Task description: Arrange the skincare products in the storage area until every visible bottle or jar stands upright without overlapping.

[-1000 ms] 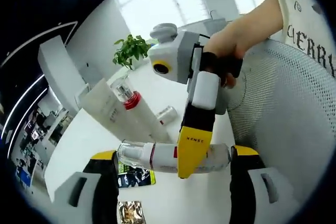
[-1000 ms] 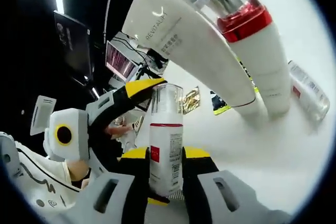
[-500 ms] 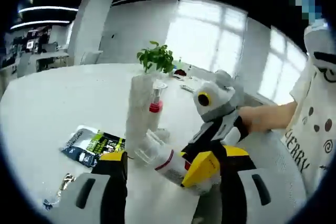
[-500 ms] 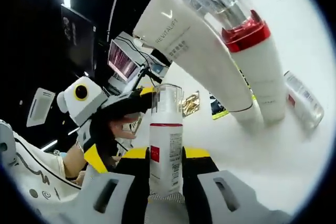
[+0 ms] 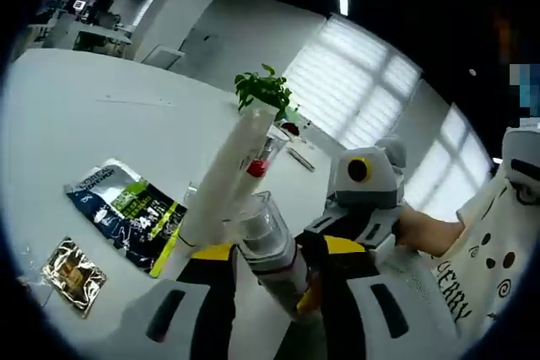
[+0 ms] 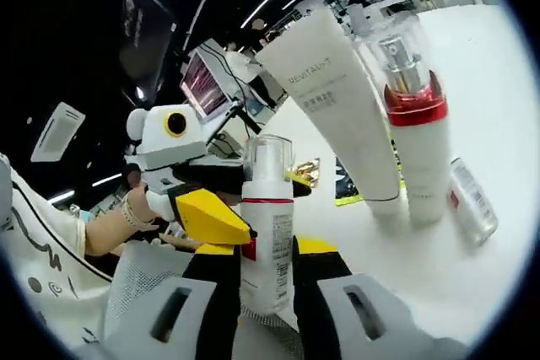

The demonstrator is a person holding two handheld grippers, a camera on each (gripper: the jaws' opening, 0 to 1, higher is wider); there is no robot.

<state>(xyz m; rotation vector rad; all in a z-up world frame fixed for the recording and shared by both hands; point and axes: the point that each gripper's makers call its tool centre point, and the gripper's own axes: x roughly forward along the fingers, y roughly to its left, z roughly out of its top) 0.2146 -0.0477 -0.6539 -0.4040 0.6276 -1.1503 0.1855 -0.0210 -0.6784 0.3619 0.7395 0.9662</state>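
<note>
White pump bottle [image 6: 267, 233] with a clear cap and red band sits clamped between the right gripper [image 6: 266, 280] jaws, as it did a second ago. The left gripper [image 5: 268, 269], whose yellow jaw then lay across the bottle, now shows the bottle [image 5: 272, 250] end-on between its own jaws; whether those jaws press it I cannot tell. In the right gripper view the left gripper [image 6: 211, 212] has drawn back to the bottle's left side, its yellow tip just beside the red band. Beyond the bottle on the white table [image 6: 506, 124] stand a tall white tube [image 6: 342, 111] and a red-collared pump bottle [image 6: 413, 137], with a small bottle [image 6: 471, 200] lying beside them. Sachets [image 5: 126, 212] lie left of the tube.
</note>
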